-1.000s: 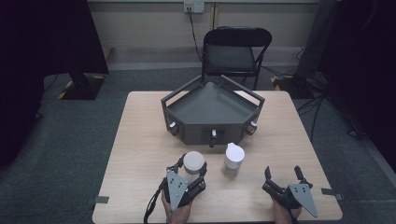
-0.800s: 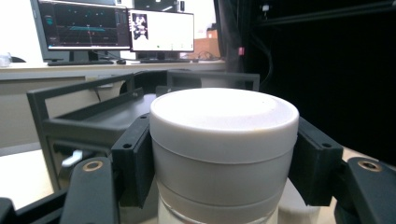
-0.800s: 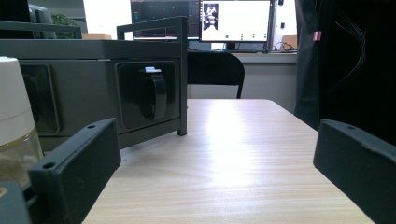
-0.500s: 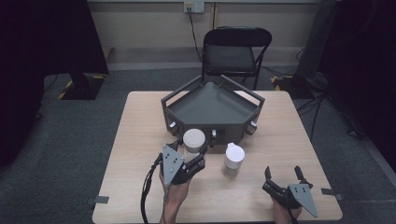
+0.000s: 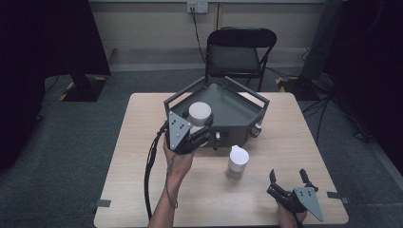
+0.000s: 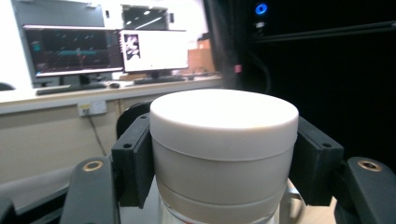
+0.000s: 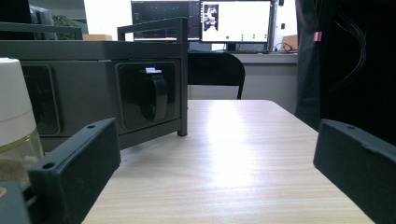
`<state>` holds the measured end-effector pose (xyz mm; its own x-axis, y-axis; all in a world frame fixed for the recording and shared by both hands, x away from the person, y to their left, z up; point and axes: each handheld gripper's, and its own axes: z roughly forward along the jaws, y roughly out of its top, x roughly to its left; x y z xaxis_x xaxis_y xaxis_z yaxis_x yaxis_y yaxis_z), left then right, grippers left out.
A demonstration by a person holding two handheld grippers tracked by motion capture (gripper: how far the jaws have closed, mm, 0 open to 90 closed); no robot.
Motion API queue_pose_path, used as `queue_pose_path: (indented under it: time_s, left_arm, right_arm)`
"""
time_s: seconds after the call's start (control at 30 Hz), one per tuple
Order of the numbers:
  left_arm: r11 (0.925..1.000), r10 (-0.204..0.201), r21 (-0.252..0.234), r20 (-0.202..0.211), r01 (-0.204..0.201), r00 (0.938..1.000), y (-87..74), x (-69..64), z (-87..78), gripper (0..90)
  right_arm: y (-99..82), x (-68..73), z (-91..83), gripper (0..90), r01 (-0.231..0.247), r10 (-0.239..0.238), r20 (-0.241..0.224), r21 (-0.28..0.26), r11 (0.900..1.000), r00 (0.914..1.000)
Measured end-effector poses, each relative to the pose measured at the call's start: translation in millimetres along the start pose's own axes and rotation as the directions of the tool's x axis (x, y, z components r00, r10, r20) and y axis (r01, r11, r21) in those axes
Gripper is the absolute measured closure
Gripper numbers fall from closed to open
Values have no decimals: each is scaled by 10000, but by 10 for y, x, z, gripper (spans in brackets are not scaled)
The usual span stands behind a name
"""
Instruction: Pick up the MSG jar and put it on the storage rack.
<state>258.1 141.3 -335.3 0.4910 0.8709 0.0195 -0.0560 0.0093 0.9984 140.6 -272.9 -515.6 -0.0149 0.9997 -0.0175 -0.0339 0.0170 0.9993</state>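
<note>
My left gripper [image 5: 198, 128] is shut on a jar with a white lid [image 5: 199, 113], held in the air over the front left edge of the dark grey three-sided rack [image 5: 237, 108]. In the left gripper view both black pads clamp the sides of the jar's white lid [image 6: 224, 135]. A second white-lidded jar [image 5: 238, 159] stands on the wooden table [image 5: 138, 142] in front of the rack; its edge shows at the left of the right gripper view [image 7: 11, 116]. My right gripper [image 5: 288, 181] rests open near the table's front right corner, nothing between its jaws.
A black folding chair [image 5: 237, 52] stands behind the table. The rack has upright corner posts and a top rail [image 7: 149, 25], with a black latch on its front face [image 7: 154, 95]. Bare tabletop lies to the right of the rack [image 7: 243, 140].
My left gripper has lifted the white-lidded jar off the table and carried it up and away, toward the rack's front left edge. The right gripper and the other jar have stayed put.
</note>
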Motion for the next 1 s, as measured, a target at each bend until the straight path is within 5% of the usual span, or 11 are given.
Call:
queue_pose_path:
  time_s: [0.23, 0.5, 0.6, 1.0]
  left_arm:
    - [9987, -214, 451, -769, 249, 9968, 162, 56, 362, 339]
    - [9930, -381, 1035, -1789, 573, 9831, 234, 30, 684, 339]
    - [9907, 24, 1341, -1984, 247, 9801, 215, -30, 795, 339]
    - [9859, -362, 1511, -2266, 718, 9733, 78, -90, 962, 338]
  right_arm:
    - [4, -5, 3, 0, 6, -6, -29, 25, 10000, 10000]
    - [4, -5, 3, 0, -1, 1, -31, 25, 10000, 10000]
    - [4, -7, 4, 0, 13, -13, -38, 26, 10000, 10000]
    - [5, -14, 4, 0, 4, -4, -84, 32, 10000, 10000]
